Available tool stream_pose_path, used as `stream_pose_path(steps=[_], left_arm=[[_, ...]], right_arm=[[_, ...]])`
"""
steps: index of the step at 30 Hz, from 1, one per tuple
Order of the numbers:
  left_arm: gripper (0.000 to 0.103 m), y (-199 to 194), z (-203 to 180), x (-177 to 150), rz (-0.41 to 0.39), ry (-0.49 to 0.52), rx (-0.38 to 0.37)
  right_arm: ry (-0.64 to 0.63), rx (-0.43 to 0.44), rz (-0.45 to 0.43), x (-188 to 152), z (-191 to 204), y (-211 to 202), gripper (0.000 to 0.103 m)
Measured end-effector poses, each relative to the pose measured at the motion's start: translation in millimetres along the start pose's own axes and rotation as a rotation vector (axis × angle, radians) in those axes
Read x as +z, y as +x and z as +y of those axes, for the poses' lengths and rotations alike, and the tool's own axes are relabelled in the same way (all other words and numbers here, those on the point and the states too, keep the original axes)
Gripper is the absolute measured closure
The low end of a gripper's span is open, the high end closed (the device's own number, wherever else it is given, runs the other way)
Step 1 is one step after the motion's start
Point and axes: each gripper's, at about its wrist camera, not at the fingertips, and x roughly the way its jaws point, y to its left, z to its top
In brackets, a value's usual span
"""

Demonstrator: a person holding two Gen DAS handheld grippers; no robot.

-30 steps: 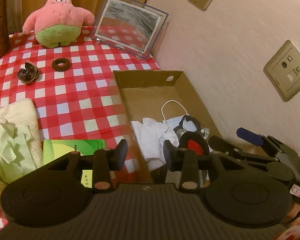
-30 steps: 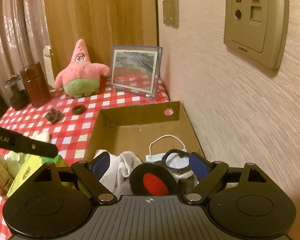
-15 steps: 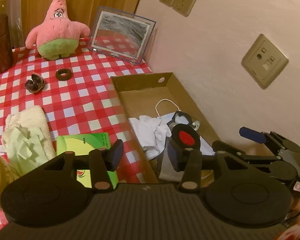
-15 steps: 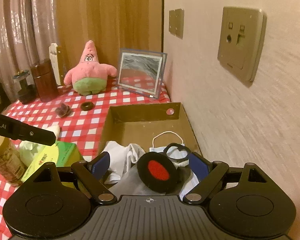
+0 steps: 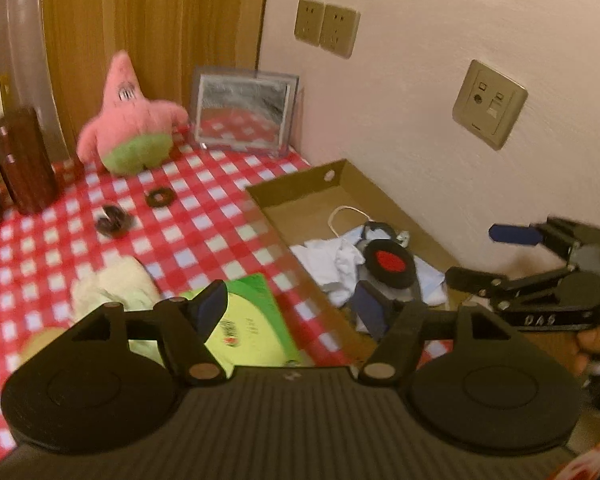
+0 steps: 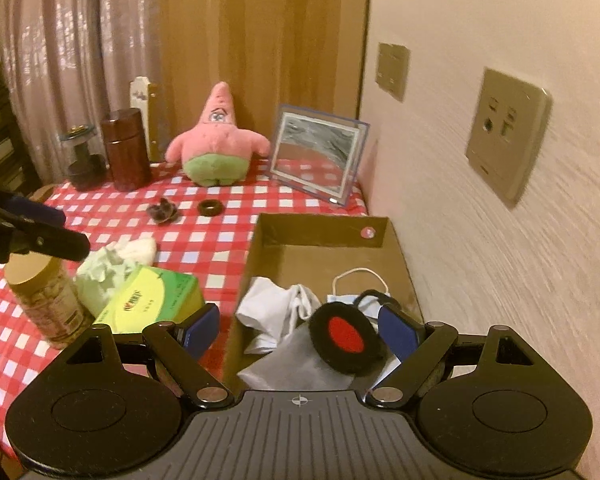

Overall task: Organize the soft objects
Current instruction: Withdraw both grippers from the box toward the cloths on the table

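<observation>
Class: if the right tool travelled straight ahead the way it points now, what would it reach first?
Probably the black earmuff with the red centre inside the cardboard box; it lies between the right tool's open fingers' line, though depth is uncertain.

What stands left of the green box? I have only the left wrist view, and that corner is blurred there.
Observer: A jar with a tan lid stands upright, close beside the green box.
Operator: And what is behind the brown canister?
Observer: A dark glass jar stands left of the brown canister.
Operator: What lies under the earmuff?
Observer: A pale grey cloth lies by the earmuff, at the near end of the cardboard box.
</observation>
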Motion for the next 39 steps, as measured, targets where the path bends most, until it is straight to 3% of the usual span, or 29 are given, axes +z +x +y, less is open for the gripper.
stream_pose_path(steps=[9,19,30,34,39], left_arm=[[0.035,-48.9,44.7,0.5,-0.05,0.043,0.031],[0.03,-89.6,102.9,1.4,-0.075,0.152,0.1],[0.025,-82.7,164.7,-7.1,-0.028,0.265,0.139],[0.016,-79.5,186.5,-6.9,-0.01,0.287,0.124],[0.014,-67.3,213.3,-6.5,0.041,0.281,0.088]], right_arm=[[-0.107,0.044,-0.033,16.5,29.9,-12.7,0.017],[-0.288,0.171,-0.016,26.6,77.9,-2.7,0.017],[-0.53,0.29,-0.01,48.5,124.8,29.4,0.017],[-0.623,0.324,-0.012,54.4,137.8,45.7,0.017],[-0.756,0.389,0.009,56.8,158.3,72.5,0.017]])
